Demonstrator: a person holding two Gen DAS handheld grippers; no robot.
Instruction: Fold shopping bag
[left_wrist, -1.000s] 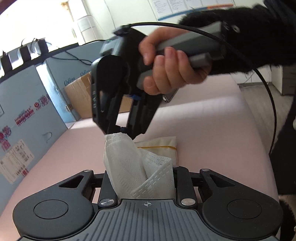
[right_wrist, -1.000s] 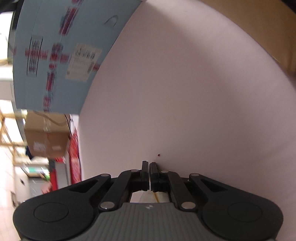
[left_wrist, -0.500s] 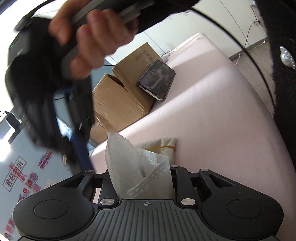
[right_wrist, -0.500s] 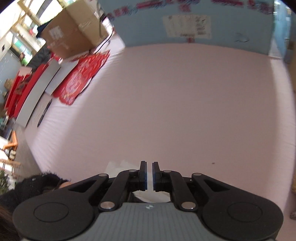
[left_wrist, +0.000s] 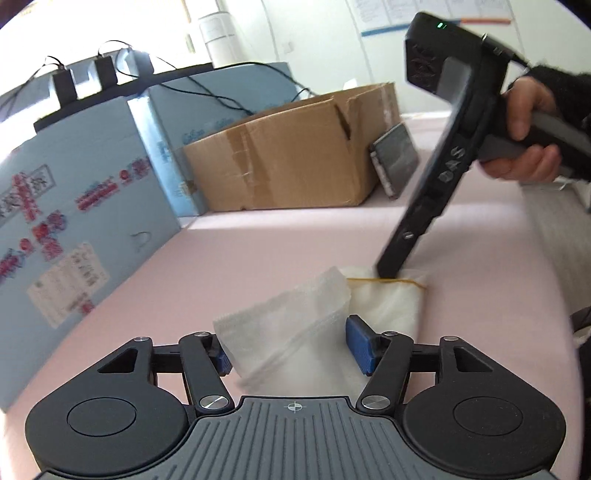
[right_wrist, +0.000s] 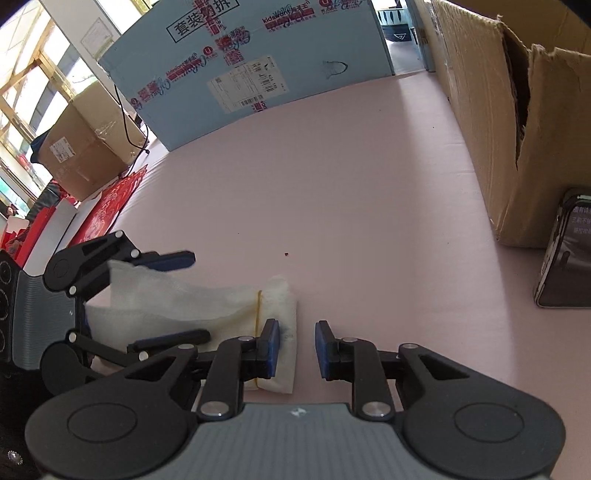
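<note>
The white mesh shopping bag (left_wrist: 384, 306) lies folded into a small bundle on the pink table, bound by a yellow rubber band (right_wrist: 257, 310). A loose flap (left_wrist: 284, 325) stands up between the open fingers of my left gripper (left_wrist: 291, 350), which straddles the bag's near end. My right gripper (right_wrist: 295, 347) is open at the bag's banded end (right_wrist: 284, 317), its left pad (right_wrist: 271, 345) over the bag's edge. It shows in the left wrist view as a black tool (left_wrist: 436, 177) held by a hand, its tip on the bag's far end.
A brown cardboard box (left_wrist: 295, 155) and a large blue printed box (left_wrist: 74, 206) stand along the far side of the pink table (right_wrist: 351, 192). A dark phone (left_wrist: 395, 158) leans against the cardboard box. More boxes and red items sit beyond the table's left edge (right_wrist: 74, 162).
My left gripper has opened and let go of the bag, which now lies on the table. My right gripper has opened and come down at the banded end.
</note>
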